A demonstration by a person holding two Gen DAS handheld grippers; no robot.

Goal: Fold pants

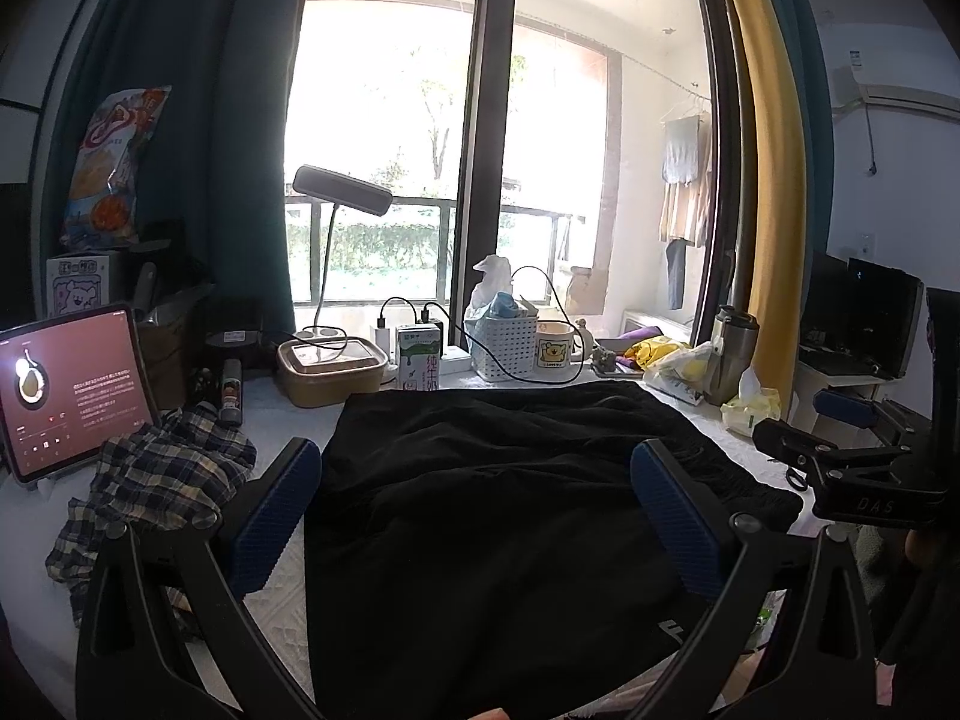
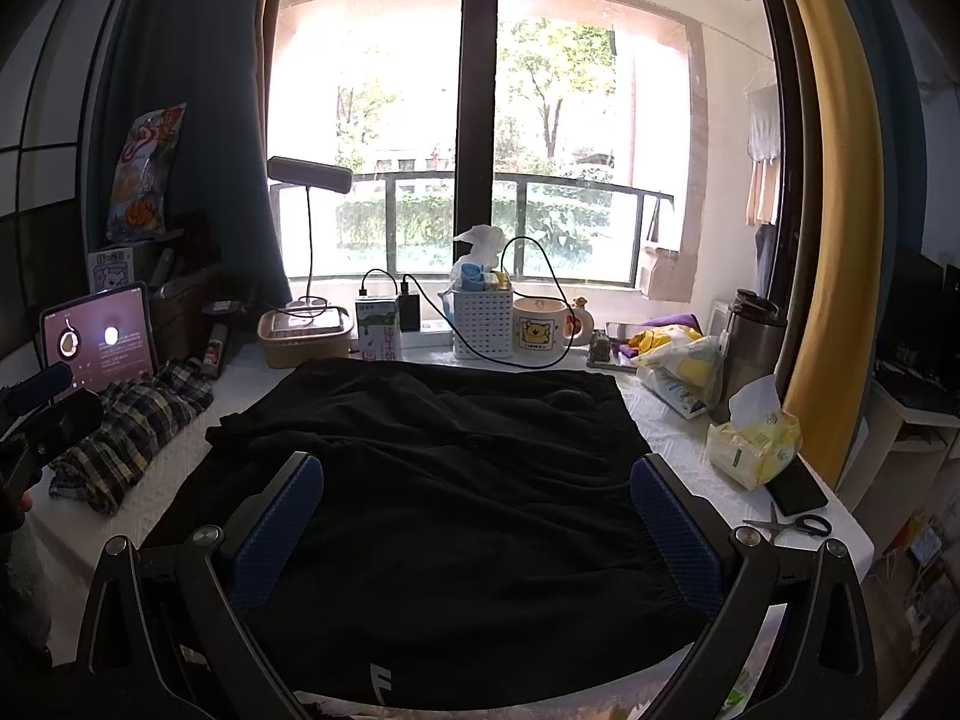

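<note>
— While the black pants (image 2: 432, 480) lay spread on the white quilted table cover (image 2: 672, 438), how did the cloth look?
— Soft, matte, rumpled into low ridges, with a pale letter mark near the close hem; its near edge was cut off by the frame.
— And the tongs?
— Left gripper (image 1: 477, 516) and right gripper (image 2: 477, 525) both hovered spread wide over the fabric, blue ribbed pads pinching nothing.
— Anything else?
— A crumpled plaid garment (image 1: 162, 480) beside the pants; a perforated white basket (image 2: 483, 324) behind.
</note>
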